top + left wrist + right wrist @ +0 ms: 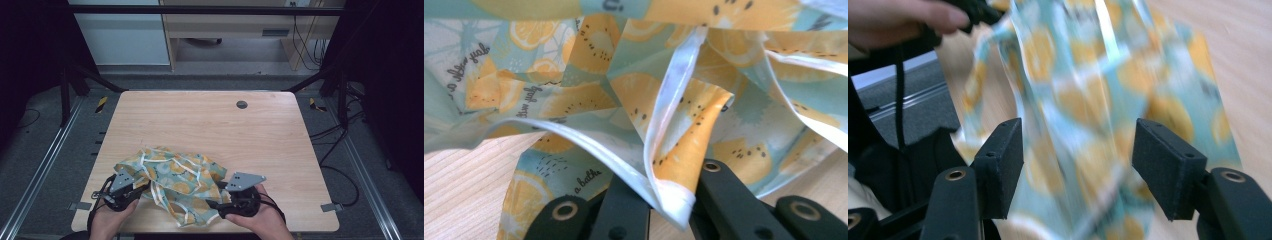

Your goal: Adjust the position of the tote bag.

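Teal and orange fabric, a cloth [172,184] printed with citrus slices and edged with a white hem, lies crumpled on the near part of the wooden worktop [260,145], between the two grippers. The left gripper [663,200] has its jaws closed on a folded piece of the white hem; in the left gripper view the cloth rises from there in folds. The right gripper [1078,170] has its jaws wide apart, with the cloth seen blurred between and beyond them. In the high view a hand [267,222] holds the right gripper at the near edge of the worktop.
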`<control>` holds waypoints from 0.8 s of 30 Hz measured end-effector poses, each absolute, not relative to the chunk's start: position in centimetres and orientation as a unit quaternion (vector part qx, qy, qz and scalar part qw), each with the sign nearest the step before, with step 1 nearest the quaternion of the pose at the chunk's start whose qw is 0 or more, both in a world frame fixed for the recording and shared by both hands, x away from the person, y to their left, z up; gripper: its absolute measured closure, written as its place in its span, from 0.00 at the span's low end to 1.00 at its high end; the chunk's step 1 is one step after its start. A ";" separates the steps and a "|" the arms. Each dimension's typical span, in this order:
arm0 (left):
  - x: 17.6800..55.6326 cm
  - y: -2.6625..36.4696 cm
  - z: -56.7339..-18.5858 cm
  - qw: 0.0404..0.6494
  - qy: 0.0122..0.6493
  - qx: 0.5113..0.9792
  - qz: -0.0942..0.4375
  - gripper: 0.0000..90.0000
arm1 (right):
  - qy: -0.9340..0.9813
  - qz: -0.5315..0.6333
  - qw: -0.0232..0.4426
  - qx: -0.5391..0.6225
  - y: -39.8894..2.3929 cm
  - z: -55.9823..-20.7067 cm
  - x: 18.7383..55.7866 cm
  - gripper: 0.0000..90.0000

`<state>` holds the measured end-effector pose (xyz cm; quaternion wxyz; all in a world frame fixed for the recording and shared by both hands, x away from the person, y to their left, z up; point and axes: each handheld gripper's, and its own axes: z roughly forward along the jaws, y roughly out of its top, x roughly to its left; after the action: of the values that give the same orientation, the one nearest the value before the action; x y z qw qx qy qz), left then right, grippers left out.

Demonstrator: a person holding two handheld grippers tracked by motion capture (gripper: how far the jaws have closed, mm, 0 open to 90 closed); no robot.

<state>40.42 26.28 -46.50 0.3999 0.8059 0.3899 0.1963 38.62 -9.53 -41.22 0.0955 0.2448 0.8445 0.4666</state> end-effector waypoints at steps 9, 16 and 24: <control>39.8 26.7 -45.9 0.425 0.385 0.796 0.195 0.98 | 0.863 0.447 0.102 0.211 -4.6 -40.0 40.0 0.34; 39.8 26.7 -45.7 0.430 0.380 0.796 0.194 0.98 | 0.883 0.392 0.115 0.229 -2.5 -41.5 41.0 0.36; 39.7 26.4 -45.8 0.425 0.367 0.806 0.186 0.98 | 0.891 0.374 0.112 0.229 -2.7 -42.1 41.6 0.88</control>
<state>39.67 26.41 -45.80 0.4249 0.8062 0.3673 0.1860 41.62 -2.66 -42.07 0.1122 0.2294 0.8914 0.3745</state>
